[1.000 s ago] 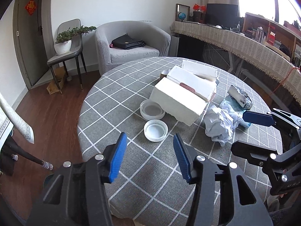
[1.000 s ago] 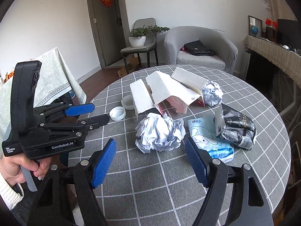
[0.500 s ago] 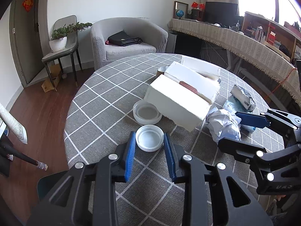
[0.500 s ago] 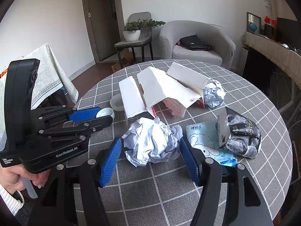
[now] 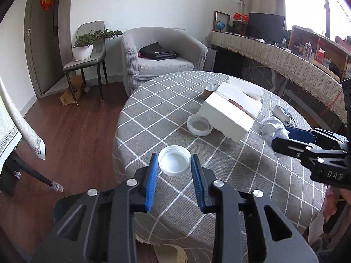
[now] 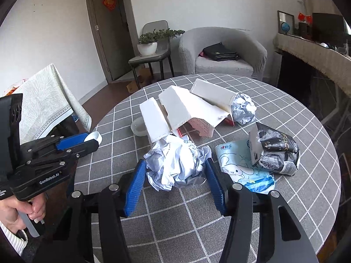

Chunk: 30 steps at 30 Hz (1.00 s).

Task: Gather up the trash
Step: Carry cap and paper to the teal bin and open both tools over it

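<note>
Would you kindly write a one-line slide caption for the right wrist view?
Right gripper closes its jaws around crumpled white paper on the checked round table, amid torn packaging.

Plastic lids (image 5: 174,160): 2
Crumpled paper balls (image 6: 175,164): 2
Torn white boxes (image 6: 186,109): 1
Snack wrappers (image 6: 274,151): 2
Grippers (image 5: 174,166): 2

right tongs (image 6: 175,171) | clamping crumpled paper (image 6: 175,164) | checked table (image 6: 219,225)

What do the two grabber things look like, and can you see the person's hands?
Both grippers, left and right, are black plastic with silver screws and ribbed blue pads. The left one carries white "GenRobot.AI" lettering. The left hand shows bare skin and a white ribbed cuff. No cables are visible.
</note>
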### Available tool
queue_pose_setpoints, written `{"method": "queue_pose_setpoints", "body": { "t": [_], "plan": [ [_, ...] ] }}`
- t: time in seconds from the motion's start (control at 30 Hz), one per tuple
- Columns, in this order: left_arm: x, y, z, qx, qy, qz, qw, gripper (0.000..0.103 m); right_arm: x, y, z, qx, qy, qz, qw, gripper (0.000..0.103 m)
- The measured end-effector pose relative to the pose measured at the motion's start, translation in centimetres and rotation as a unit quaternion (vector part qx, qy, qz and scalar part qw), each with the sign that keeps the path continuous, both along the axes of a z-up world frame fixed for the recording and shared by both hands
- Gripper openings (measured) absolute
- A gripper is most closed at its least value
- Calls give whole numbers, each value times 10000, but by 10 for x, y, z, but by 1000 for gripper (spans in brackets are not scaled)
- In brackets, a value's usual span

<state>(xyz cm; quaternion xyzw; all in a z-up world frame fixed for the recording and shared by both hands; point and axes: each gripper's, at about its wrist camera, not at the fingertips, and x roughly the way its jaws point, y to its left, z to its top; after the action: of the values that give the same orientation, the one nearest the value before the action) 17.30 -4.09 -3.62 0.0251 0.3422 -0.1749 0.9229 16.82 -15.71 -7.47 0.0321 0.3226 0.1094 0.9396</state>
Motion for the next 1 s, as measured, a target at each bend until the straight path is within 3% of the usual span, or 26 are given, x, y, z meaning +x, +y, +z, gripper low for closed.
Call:
{"method": "queue_pose_setpoints", "body": {
  "t": [0.4, 0.7, 0.83, 1.0],
  "plan": [
    [-12, 72, -1, 118, -44, 526, 9985, 32, 2, 64, 27, 70, -327, 546, 9979, 56],
    [-6, 141, -39, 451, 389, 898, 9942, 32, 19, 137, 22, 192, -267, 1194, 9923, 56],
    [-3, 176, -56, 303, 703, 1092, 9911, 32, 26, 170, 13, 229, -112, 1502, 9883, 56],
    [-5, 212, -76, 442, 982, 1335, 9852, 32, 33, 206, 4, 285, 71, 1775, 9837, 56]
  ]
}}
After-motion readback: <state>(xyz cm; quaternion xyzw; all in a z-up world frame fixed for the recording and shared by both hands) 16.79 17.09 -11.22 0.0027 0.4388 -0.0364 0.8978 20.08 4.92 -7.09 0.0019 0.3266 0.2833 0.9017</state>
